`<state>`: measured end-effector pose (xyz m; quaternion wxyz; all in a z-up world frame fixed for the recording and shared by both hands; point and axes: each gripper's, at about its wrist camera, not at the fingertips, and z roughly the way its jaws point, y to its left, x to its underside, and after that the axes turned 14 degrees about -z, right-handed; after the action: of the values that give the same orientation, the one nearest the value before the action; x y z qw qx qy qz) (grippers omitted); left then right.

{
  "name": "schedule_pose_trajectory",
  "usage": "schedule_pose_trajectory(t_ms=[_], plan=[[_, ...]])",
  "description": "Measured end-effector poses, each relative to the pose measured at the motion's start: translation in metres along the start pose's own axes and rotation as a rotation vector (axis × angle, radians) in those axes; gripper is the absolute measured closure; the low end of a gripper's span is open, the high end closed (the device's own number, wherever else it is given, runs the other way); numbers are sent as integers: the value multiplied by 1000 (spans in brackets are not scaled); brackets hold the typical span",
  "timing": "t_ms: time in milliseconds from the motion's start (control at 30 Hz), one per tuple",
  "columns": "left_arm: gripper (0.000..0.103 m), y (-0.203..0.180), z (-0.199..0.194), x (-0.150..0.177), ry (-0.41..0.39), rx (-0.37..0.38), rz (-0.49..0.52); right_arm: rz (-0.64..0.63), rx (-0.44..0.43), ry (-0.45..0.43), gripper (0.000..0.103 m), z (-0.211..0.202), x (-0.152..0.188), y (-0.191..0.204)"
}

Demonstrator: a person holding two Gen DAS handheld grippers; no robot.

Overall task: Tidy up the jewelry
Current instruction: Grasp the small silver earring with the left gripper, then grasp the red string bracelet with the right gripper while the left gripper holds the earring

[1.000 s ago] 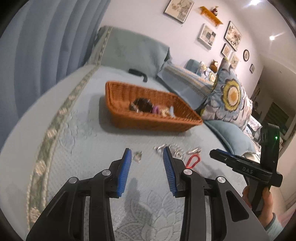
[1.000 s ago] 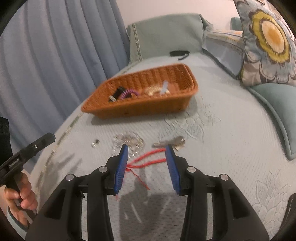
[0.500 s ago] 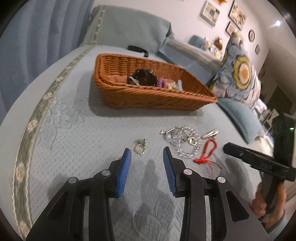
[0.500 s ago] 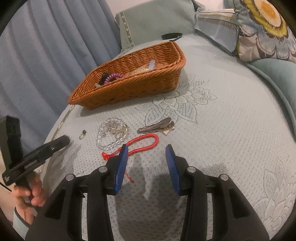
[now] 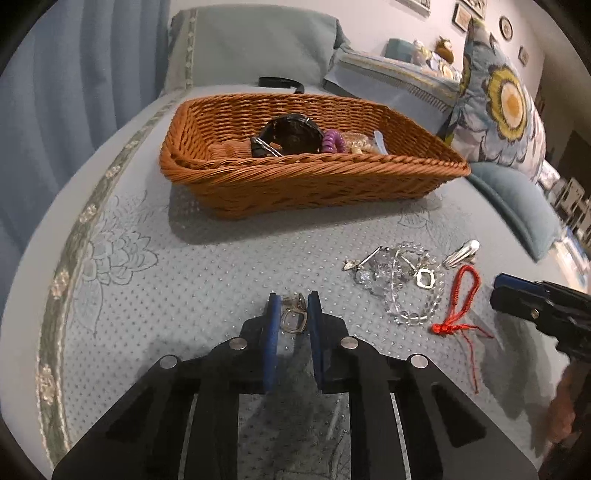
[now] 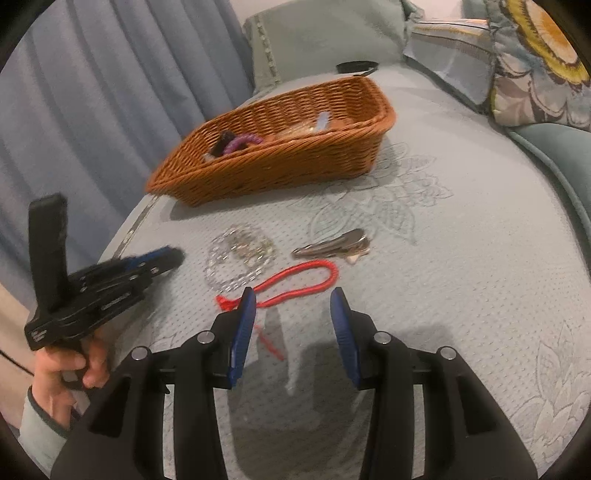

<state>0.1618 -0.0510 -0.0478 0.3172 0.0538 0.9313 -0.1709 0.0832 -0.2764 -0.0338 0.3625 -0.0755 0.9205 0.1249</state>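
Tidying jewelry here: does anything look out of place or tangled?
Yes. Loose pieces lie outside the wicker basket: a clear bead bracelet heaped with metal bits, a red cord, a silver clip.

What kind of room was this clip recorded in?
Most likely a bedroom. The work surface is a quilted blue bedspread with pillows at its head, a floral cushion beside them, blue curtains along one side and framed pictures on the wall.
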Motion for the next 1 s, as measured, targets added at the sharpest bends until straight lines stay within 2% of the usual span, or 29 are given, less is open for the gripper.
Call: schedule_pose_trajectory(t_ms=[133,233,300,400,500,600,700,800,933,1000], plan=[[90,0,-8,8,1,22,-6,6,-8,-26,64,8,-11,-6],[90,1,-19,18,5,45,-24,21,-45,19,64,22,-10,-8],[90,3,-26,25,3,51,-40,14,-57,16,64,22,-11,-7],[90,8,-39,38,-7,62,-73,6,-137,36,64,25,-10,-3],[90,18,-52,50,-26,73,-110,-93,-181,84,64,26,-9,18],[90,28,-55,51,-39,72,-137,-235,-294,132,64,20,-2,51],[90,37,-59,47,-59,78,-178,-354,-357,182,64,14,9,77],[90,39,-68,43,-84,70,-171,-392,-322,161,64,7,10,80],[90,39,-76,39,-119,53,-162,-269,-194,104,64,9,-4,49],[90,40,-76,36,-123,40,-157,-201,-189,102,64,20,-8,34]])
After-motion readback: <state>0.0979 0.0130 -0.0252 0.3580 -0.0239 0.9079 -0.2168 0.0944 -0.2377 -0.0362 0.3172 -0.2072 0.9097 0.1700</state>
